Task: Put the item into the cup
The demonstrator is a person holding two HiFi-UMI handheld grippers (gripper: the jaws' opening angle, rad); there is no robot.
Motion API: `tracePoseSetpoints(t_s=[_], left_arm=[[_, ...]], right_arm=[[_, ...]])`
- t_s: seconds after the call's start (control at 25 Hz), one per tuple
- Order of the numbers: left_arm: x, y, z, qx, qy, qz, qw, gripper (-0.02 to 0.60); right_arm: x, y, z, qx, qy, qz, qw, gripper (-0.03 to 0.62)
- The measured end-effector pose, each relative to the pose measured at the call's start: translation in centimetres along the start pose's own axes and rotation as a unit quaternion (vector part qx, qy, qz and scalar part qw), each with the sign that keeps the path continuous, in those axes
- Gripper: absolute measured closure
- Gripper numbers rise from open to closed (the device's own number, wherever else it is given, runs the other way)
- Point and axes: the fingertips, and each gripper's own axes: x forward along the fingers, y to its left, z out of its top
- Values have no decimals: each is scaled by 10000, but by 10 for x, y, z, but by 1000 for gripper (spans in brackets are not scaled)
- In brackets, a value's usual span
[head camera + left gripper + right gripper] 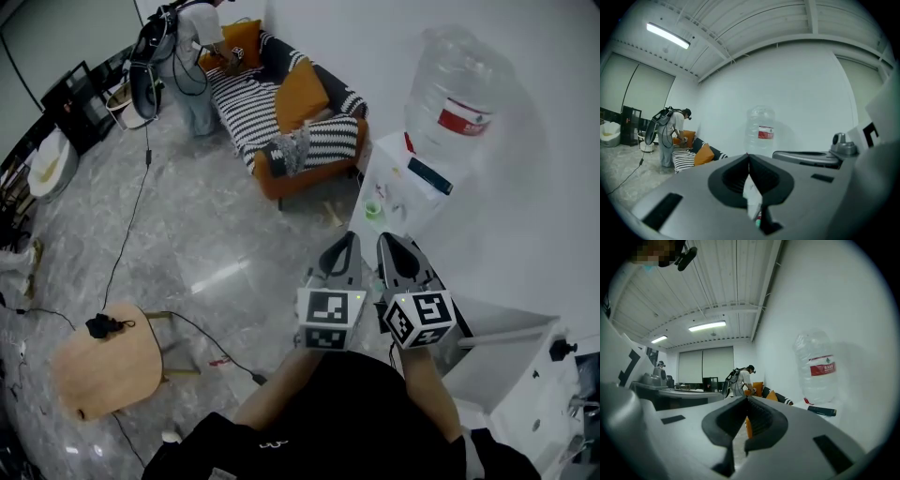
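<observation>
A small green cup [373, 210] sits on the ledge of a white water dispenser [398, 187] that carries a large clear bottle [459, 94]. My left gripper [352, 237] and right gripper [386, 240] are held side by side, pointing at the dispenser just short of the cup. In the left gripper view the left gripper [748, 155] has its tips touching; only the white dispenser front and a speck of green show through the slot behind them. The right gripper [746, 398] is shut too, with nothing in it. I cannot make out any held item.
A dark flat object [429, 175] lies on the dispenser top. A striped sofa with orange cushions [291, 108] stands to the left of it, and a person [192, 56] bends over its far end. A round wooden table [108, 370] and floor cables are at left, a white cabinet [525, 361] at right.
</observation>
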Motion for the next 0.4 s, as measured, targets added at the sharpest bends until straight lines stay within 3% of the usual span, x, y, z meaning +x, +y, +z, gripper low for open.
tracePoseSetpoints(t_s=[0.4], left_arm=[[5,8,-18,-24,192,16,9998,568]], right_arm=[[11,6,-10,123,66,102,9998,585]])
